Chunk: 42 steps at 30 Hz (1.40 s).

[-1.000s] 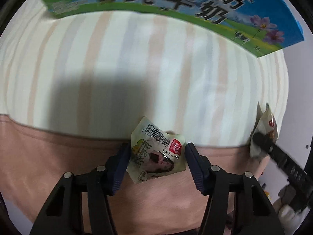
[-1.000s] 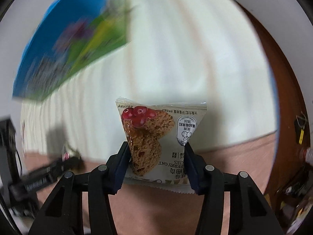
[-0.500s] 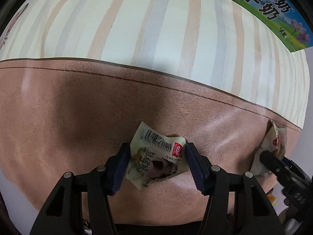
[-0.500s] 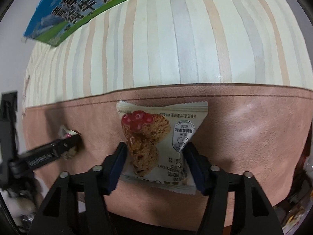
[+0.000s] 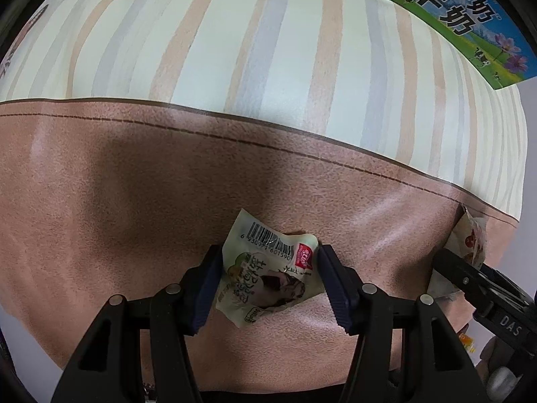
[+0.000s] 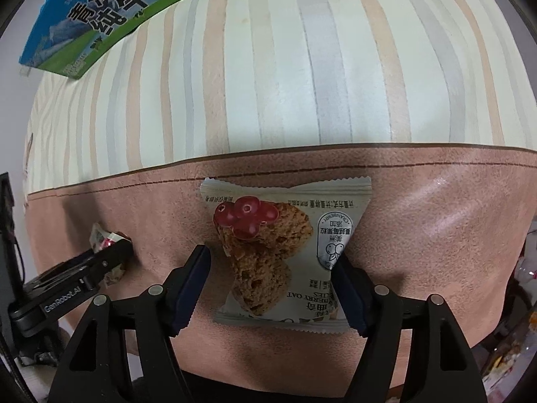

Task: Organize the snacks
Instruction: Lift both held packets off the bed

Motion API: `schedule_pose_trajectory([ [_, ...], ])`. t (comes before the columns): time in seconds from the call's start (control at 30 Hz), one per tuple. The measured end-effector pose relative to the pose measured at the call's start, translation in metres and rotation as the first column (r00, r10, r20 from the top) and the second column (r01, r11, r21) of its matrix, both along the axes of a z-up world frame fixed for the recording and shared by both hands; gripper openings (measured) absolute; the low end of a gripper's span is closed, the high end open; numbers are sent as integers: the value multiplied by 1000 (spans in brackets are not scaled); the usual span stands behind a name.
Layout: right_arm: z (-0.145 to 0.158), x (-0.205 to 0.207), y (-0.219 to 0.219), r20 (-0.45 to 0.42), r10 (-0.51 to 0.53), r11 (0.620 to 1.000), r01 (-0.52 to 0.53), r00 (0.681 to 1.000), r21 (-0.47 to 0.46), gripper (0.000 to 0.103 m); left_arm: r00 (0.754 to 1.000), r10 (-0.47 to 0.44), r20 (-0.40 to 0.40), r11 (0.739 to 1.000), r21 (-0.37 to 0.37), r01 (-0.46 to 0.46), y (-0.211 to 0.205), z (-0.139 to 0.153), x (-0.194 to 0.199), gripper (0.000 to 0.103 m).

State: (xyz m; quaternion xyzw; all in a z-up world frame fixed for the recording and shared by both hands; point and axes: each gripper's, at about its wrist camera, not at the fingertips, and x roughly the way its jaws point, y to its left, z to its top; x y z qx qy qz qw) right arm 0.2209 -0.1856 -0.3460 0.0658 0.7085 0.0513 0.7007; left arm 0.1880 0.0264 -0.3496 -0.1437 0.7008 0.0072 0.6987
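My left gripper (image 5: 270, 268) is shut on a small crumpled pale green snack packet (image 5: 268, 268) with a barcode, held low over the pink leather mat (image 5: 134, 184). My right gripper (image 6: 272, 265) is shut on a cranberry oat cookie packet (image 6: 285, 245) with red berries printed on it, also low over the mat (image 6: 436, 221). Each gripper shows in the other's view: the right one with its cookie packet (image 5: 470, 245) at the right edge, the left one (image 6: 110, 258) with its packet (image 6: 100, 238) at the left.
A striped cream tablecloth (image 5: 268, 50) lies beyond the mat. A blue and green milk carton box (image 5: 470, 16) stands at the far side; it also shows in the right wrist view (image 6: 100, 10). Clutter lies off the table's right edge (image 6: 523, 268).
Both grippers have pulled back from the striped cloth and the milk box and come down over the pink mat, each still holding its packet.
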Motion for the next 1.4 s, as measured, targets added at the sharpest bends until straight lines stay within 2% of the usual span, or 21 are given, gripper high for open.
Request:
schedule_pose_trajectory([
  [0.07,3,-1,3,19,0,1000,1,1000,-18,54,1000,3,7,1000,-4,-3,-3,7,3,53],
  [0.37,23,-8,4,55,-52,996,48,997,71,53,999,-18,39,999,-31,19,-2,31,7,50],
  [0.47,28,-8,10,58,-32,997,28,998,73,53,997,-45,58,998,-41,48,-5,37,12,51],
  [0.5,26,-7,10,50,-19,998,15,999,66,53,997,-68,39,996,-56,70,-7,32,14,53],
  [0.57,17,-6,13,2,-4,998,4,1000,56,54,996,-86,-21,992,-91,83,-8,17,17,56],
  [0.63,14,-4,15,-16,0,998,1,1000,58,57,996,-83,-35,989,-123,78,-3,8,18,58],
  [0.7,15,-3,14,-17,-10,998,11,1000,65,66,997,-67,-41,986,-153,60,3,5,20,59],
  [0.73,16,-2,14,-21,-10,998,12,1000,67,74,997,-65,-44,986,-158,57,5,5,21,59],
  [0.97,6,-1,19,-26,6,999,-5,1000,37,75,995,-93,-42,990,-110,88,-1,10,22,55],
  [1.0,5,0,23,-19,11,999,-10,1000,32,74,995,-93,-39,991,-96,89,-2,12,21,53],
  [1.03,2,0,35,-12,16,1000,-16,1000,21,66,995,-92,-36,992,-89,89,-3,14,19,52],
  [1.07,1,0,38,3,28,1000,-28,1000,-3,54,995,-92,-33,993,-82,89,-3,15,19,50],
  [1.2,4,-3,41,26,29,1000,-30,999,9,53,997,-66,-28,994,-89,63,-1,22,17,49],
  [1.27,8,-5,40,26,31,999,-31,999,16,53,997,-70,-16,992,-108,68,0,25,19,53],
  [1.3,8,-4,40,18,31,999,-32,999,23,54,998,-67,-16,990,-129,64,6,24,20,59],
  [1.33,8,-4,38,12,30,999,-30,999,27,55,998,-60,-29,984,-168,54,15,18,21,66],
  [1.4,6,-1,34,-1,20,999,-20,1000,42,56,997,-53,-55,973,-228,39,22,12,19,70],
])
